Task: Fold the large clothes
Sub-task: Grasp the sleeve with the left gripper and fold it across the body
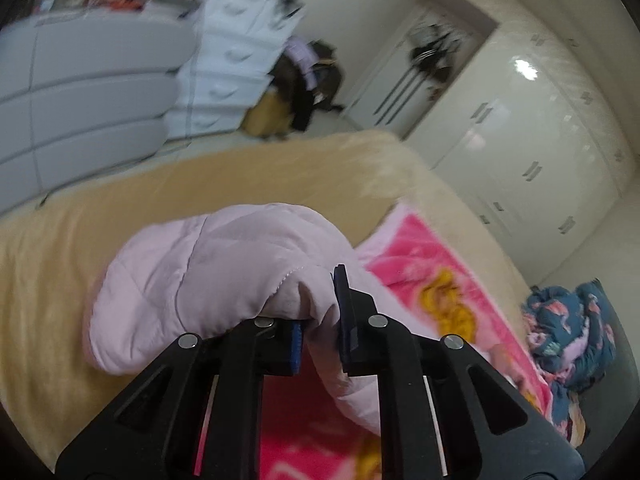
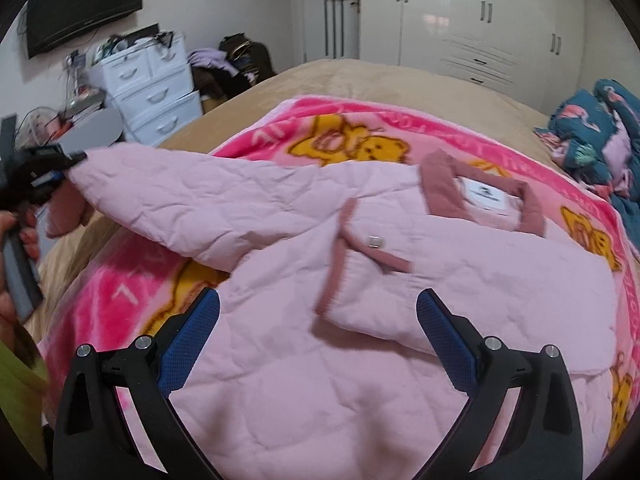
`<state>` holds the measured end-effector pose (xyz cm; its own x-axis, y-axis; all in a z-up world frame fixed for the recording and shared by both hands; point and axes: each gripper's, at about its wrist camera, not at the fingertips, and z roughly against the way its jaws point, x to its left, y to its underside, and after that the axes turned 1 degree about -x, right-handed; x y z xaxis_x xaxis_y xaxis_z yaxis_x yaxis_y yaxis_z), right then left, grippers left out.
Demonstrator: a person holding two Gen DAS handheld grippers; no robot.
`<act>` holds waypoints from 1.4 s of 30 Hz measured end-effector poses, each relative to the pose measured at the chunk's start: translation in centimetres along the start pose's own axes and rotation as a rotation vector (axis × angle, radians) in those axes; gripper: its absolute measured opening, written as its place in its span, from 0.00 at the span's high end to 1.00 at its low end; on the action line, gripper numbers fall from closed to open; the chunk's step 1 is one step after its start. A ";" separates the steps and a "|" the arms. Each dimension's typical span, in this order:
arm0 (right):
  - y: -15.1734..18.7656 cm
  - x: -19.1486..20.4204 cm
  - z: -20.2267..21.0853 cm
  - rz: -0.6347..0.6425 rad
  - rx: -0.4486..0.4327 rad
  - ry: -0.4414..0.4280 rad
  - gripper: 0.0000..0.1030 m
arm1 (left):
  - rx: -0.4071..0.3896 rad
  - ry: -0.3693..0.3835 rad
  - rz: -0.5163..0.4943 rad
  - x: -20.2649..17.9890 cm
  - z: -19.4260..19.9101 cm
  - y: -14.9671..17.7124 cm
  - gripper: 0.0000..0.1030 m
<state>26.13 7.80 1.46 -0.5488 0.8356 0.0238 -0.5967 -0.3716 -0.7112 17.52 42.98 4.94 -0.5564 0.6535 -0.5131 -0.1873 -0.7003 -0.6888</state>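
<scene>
A pale pink quilted jacket (image 2: pixel 304 360) lies front up on a pink cartoon blanket (image 2: pixel 256 132) on the bed, its darker pink collar (image 2: pixel 440 184) at the far right. My left gripper (image 1: pixel 320 320) is shut on the end of the jacket's sleeve (image 1: pixel 208 272) and holds it lifted above the bed; it shows at the left in the right wrist view (image 2: pixel 68 164), with the sleeve (image 2: pixel 192 192) stretched out to it. My right gripper (image 2: pixel 318 312) is open and empty, hovering over the jacket's body.
The bed has a beige cover (image 1: pixel 120 200). A crumpled teal patterned garment (image 2: pixel 592 136) lies at the bed's right side. White plastic drawers (image 2: pixel 156 92), a wall TV (image 2: pixel 84 4), bags (image 2: pixel 240 60) and white wardrobes (image 2: pixel 480 20) stand beyond the bed.
</scene>
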 end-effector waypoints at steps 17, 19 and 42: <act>3.6 -11.5 8.9 -0.218 -0.113 0.052 0.05 | -0.092 0.186 -0.266 -18.4 6.2 2.8 0.94; 4.3 -12.9 9.6 -0.247 -0.120 0.062 0.05 | -0.089 0.209 -0.306 -20.8 6.6 4.0 0.94; 13.0 -27.9 15.3 -0.572 -0.150 0.247 0.04 | 0.336 0.405 -0.972 -37.2 -0.7 29.7 0.93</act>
<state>24.73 -26.51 2.32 -0.0064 0.9602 0.2791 -0.6571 0.2063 -0.7250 33.21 -1.94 3.26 0.2419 0.9703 -0.0011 -0.6457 0.1602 -0.7466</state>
